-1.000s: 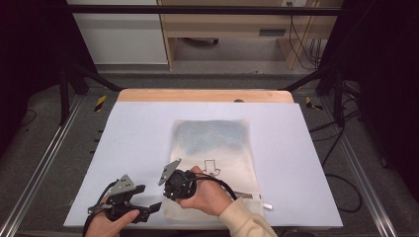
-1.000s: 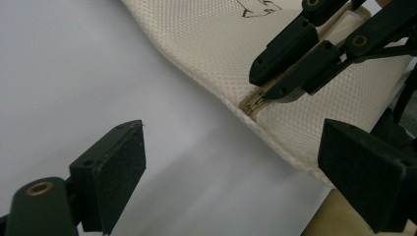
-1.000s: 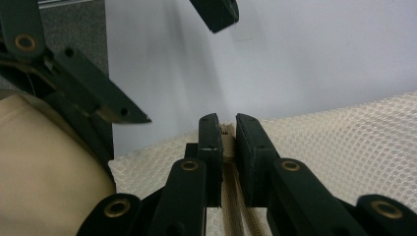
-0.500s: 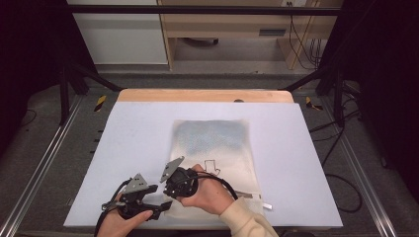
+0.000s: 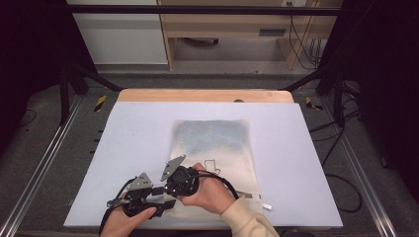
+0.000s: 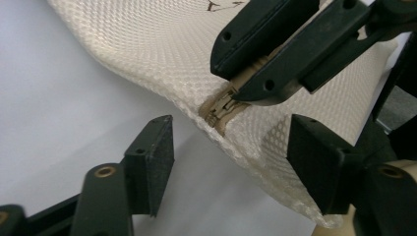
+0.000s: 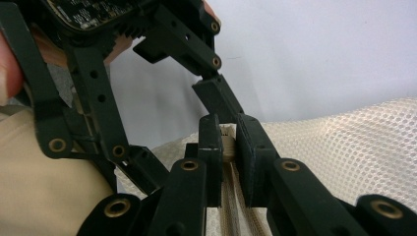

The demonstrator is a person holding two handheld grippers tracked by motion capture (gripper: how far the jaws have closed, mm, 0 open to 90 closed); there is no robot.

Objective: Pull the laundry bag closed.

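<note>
A cream mesh bag (image 5: 217, 143) with a small black drawing lies flat on the white table (image 5: 128, 133). My right gripper (image 5: 170, 193) is at the bag's near left corner, shut on the beige zipper (image 6: 221, 105) there. In the right gripper view its jaws pinch the zipper end (image 7: 227, 143) on the mesh (image 7: 344, 142). My left gripper (image 5: 165, 203) sits just left of it, open, its jaws either side of the same corner (image 6: 275, 162) without touching it. The left gripper (image 6: 236, 167) has one jaw over the table and one over the mesh (image 6: 147, 44).
A wooden strip (image 5: 202, 95) runs along the table's far edge. Metal rails (image 5: 44, 163) flank the table on both sides, with cables (image 5: 341, 187) on the floor at the right. The person's sleeve (image 5: 247, 222) comes in at the bottom.
My left gripper has moved right, up to the bag's near left corner and beside the right gripper. The right gripper has stayed put, shut on the zipper.
</note>
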